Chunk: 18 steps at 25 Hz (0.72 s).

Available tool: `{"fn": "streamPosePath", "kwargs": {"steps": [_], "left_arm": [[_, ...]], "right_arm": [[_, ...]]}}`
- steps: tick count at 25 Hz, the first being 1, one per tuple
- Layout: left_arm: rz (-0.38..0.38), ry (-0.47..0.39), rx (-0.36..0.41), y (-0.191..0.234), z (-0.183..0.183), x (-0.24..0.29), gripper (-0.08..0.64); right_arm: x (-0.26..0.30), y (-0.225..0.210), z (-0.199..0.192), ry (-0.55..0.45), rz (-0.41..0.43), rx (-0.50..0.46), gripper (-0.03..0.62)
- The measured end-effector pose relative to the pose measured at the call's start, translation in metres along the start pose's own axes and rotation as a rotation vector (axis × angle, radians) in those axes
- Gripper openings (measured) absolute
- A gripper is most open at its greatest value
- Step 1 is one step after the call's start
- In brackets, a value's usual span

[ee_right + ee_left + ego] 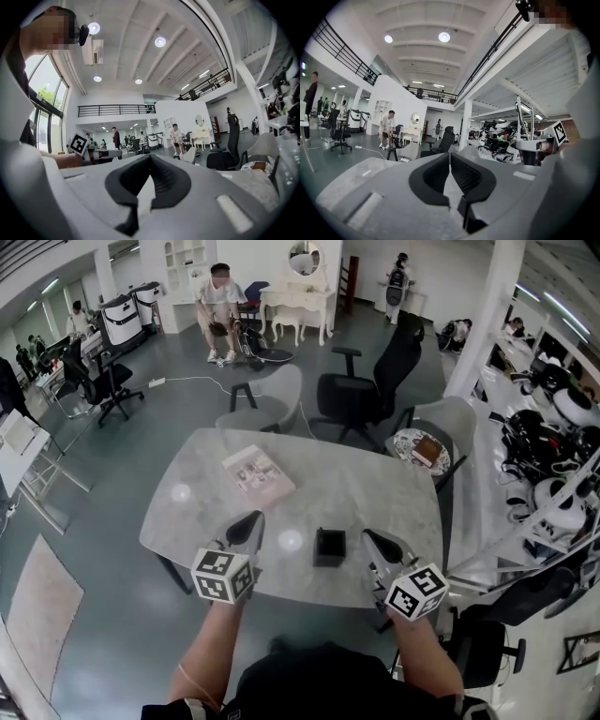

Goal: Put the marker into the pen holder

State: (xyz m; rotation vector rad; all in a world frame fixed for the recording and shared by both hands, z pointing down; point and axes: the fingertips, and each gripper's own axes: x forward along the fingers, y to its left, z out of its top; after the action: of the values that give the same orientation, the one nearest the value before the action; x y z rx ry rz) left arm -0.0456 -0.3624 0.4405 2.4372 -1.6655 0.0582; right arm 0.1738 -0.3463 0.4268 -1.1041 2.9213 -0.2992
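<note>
Black pen holder (329, 547) between left tongs (253, 517) and right tongs (368, 534); book (258, 473) beyond.

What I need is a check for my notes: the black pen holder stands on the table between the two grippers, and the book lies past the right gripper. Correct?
Not quite: in the head view the book lies past the left gripper, not the right gripper. The black pen holder does stand on the table between the two grippers.

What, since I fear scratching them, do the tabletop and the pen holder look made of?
Tabletop: likely polished stone or marble-look laminate; pale grey veining, bright round reflections on it. Pen holder: probably matte black plastic, no glints showing; too small to be sure.
</note>
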Motion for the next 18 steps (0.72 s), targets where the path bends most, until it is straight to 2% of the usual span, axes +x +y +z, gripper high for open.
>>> {"fn": "streamPosePath", "kwargs": {"steps": [18], "left_arm": [[-0.01,0.007,0.01,-0.027,0.0,0.008,0.018]], "right_arm": [[-0.011,-0.012,0.0,-0.002,0.003,0.006,0.002]]}}
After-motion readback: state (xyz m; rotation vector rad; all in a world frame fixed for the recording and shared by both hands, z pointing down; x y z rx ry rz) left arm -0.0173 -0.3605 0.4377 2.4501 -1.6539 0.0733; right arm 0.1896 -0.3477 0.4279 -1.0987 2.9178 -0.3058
